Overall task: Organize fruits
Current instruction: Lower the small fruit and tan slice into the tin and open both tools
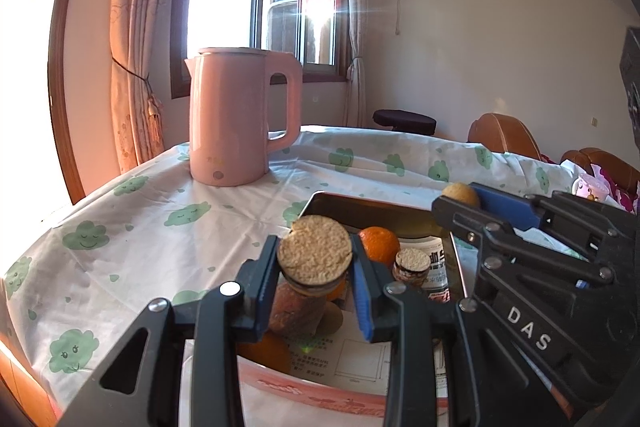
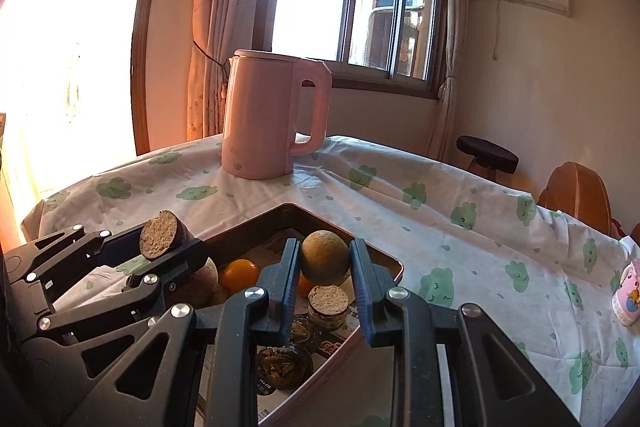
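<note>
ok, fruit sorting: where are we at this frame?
Midway, nothing visibly sorted yet. In hand: the left tongs are shut on a cork-stoppered jar, and the right tongs are shut on a brownish-green round fruit, both held above the tin box. Left: an orange and a smaller cork jar sit in the box.
</note>
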Motion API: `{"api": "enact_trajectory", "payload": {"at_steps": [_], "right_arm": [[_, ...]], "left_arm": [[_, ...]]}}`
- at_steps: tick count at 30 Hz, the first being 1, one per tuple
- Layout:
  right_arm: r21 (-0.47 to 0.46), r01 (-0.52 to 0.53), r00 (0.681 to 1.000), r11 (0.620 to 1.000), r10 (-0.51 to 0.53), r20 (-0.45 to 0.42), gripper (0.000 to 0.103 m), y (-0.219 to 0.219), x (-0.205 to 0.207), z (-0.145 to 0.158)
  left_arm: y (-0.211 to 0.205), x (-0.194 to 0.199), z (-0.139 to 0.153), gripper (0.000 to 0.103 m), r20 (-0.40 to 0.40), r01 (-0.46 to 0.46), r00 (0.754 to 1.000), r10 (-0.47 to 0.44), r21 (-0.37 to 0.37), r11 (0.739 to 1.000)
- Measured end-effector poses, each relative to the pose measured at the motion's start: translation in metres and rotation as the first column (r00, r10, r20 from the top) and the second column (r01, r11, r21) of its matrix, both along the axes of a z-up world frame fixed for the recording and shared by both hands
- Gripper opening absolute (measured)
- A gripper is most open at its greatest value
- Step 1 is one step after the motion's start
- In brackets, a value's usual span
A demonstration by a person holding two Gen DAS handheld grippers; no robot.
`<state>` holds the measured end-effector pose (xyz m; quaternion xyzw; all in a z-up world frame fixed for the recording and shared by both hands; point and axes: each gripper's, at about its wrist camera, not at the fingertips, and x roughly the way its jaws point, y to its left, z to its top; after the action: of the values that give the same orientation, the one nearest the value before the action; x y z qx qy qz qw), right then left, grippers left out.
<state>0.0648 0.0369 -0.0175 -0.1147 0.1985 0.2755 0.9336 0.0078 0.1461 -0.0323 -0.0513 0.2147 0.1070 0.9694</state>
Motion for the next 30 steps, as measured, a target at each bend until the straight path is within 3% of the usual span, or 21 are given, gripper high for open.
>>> {"api": "enact_trajectory", "payload": {"at_steps": [24,30], "right_arm": [[-0.018,-0.031,0.990,0.999,0.029,-0.135,0.027,0.016,0.022,-0.025],[-0.008,-0.026,0.988,1.000,0.025,-0.154,0.031,0.011,0.024,-0.027]], "left_arm": [[0.005,0.003,-0.011,0.036,-0.038,0.000,0.999,0.000,-0.009,1.000],[0.007,0.003,-0.012,0.044,-0.040,0.003,0.999,-0.004,-0.014,1.000]]}}
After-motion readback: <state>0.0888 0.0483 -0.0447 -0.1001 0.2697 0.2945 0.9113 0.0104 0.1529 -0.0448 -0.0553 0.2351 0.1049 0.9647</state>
